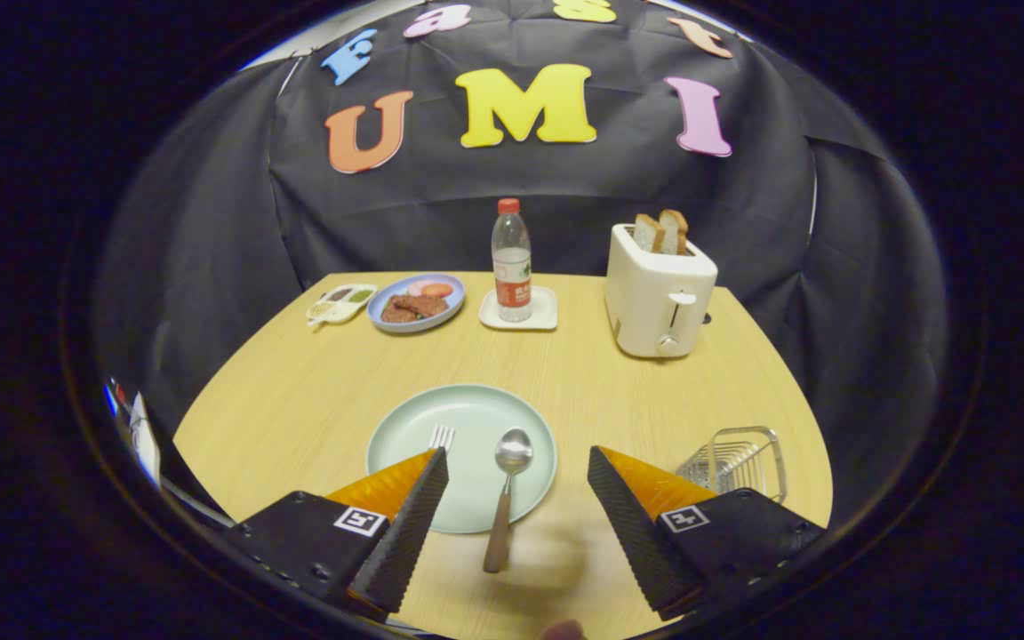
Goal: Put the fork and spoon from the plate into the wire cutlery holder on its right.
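Observation:
A pale green plate (pixel 423 427) lies on the wooden table just ahead of my fingers. A spoon (pixel 505 498) with a metal bowl and wooden handle rests on it, its handle reaching off the plate's near rim into the gap between my fingers. The fork (pixel 442 436) lies left of the spoon; its tines show, and my left finger hides its handle. The wire cutlery holder (pixel 737 460) stands to the plate's right, just beyond my right finger. My gripper (pixel 518 469) hovers open above the plate's near edge, holding nothing.
Farther back stand a white toaster (pixel 660 298) with two bread slices, a water bottle (pixel 512 260) on a small white dish, a blue plate of food (pixel 416 302) and a small divided dish (pixel 340 302). Black cloth walls close in behind the table.

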